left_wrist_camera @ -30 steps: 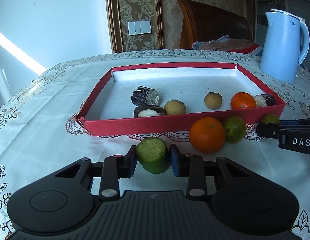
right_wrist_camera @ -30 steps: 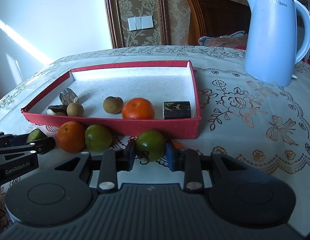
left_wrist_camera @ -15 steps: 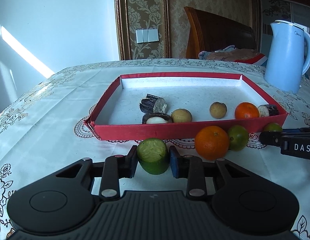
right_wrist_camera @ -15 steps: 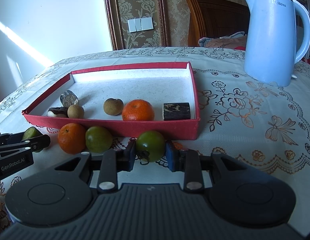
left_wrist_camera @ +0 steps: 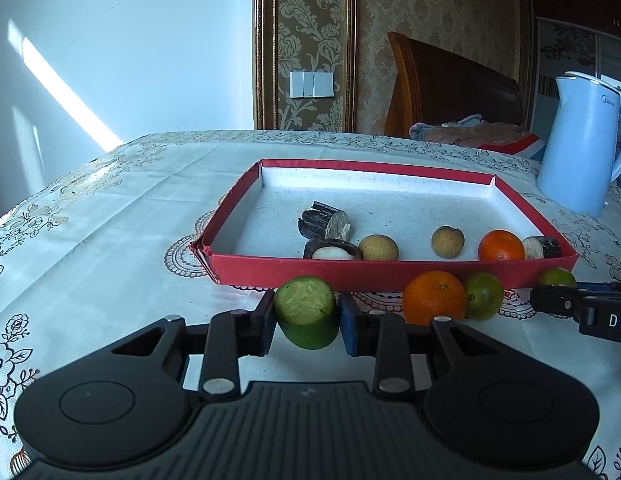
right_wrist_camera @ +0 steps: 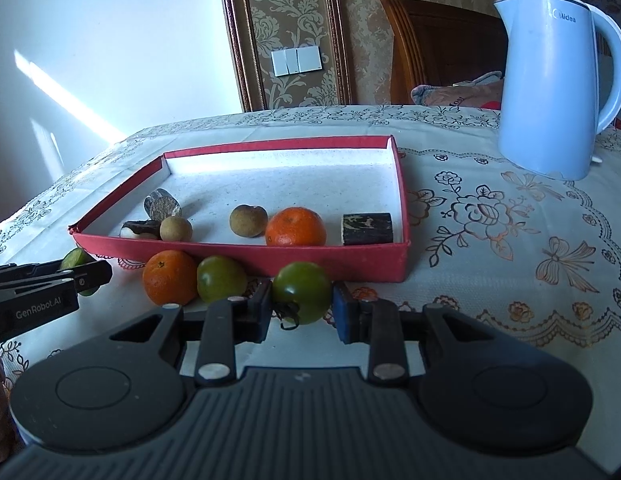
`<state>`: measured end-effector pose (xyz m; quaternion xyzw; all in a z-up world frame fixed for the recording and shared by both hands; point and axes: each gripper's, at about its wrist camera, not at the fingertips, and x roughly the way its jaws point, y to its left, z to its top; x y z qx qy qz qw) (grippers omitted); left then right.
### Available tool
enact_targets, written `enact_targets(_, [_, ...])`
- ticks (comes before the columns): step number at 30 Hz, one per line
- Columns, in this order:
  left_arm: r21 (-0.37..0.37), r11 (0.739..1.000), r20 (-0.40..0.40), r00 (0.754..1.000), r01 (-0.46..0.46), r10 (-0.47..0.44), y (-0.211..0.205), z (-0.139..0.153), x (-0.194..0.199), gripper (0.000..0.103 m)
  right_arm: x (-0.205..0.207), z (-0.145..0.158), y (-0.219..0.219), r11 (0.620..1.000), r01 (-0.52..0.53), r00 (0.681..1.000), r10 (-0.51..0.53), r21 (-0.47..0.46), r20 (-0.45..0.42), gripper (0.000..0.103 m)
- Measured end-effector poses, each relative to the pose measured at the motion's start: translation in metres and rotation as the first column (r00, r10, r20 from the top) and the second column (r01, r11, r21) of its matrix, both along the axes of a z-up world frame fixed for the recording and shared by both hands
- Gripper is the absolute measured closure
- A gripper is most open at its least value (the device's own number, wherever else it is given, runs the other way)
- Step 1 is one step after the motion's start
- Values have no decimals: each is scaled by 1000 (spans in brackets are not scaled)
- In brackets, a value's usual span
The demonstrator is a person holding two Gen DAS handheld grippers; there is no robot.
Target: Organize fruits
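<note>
While both claws stay low in frame, left gripper (left_wrist_camera: pixel 306 316) clamps a cucumber chunk (left_wrist_camera: pixel 306 312); right gripper (right_wrist_camera: pixel 300 308) clamps a green tomato (right_wrist_camera: pixel 302 292). Red tray (right_wrist_camera: pixel 246 258), mid-frame, holds mixed fruit; orange (right_wrist_camera: pixel 170 282) and another green tomato (right_wrist_camera: pixel 221 283) lie against its near wall, left of centre.

My table (right_wrist_camera: pixel 490 248), floral cloth: red tray (right_wrist_camera: pixel 246 256), blue kettle (right_wrist_camera: pixel 550 88), orange (right_wrist_camera: pixel 169 282) and green tomato (right_wrist_camera: pixel 221 283) touching.
</note>
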<state>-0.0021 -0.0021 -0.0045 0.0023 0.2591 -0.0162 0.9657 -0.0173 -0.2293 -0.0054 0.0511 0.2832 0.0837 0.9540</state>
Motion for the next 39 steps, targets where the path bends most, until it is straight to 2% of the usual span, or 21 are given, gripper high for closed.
enact_targets(8, [-6, 1000, 25, 1000, -1, 1, -1, 6, 5, 71, 2, 20, 7, 999, -32, 998, 33, -14, 54, 74])
enact_targets(15, [-1, 1000, 70, 998, -6, 6, -10, 22, 22, 71, 19, 34, 23, 997, -59, 994, 62, -45, 89, 74])
enact_targets(28, [29, 997, 69, 995, -68, 66, -28, 27, 77, 71, 66, 33, 30, 998, -48, 996, 51, -40, 68, 74])
enact_targets(32, [-2, 998, 66, 996, -57, 57, -27, 24, 86, 71, 78, 30, 35, 997, -57, 997, 60, -55, 53, 74])
enact_targets(39, [0, 999, 54, 998, -40, 40, -30, 15, 92, 71, 86, 18, 38, 997, -61, 998, 62, -46, 29, 73])
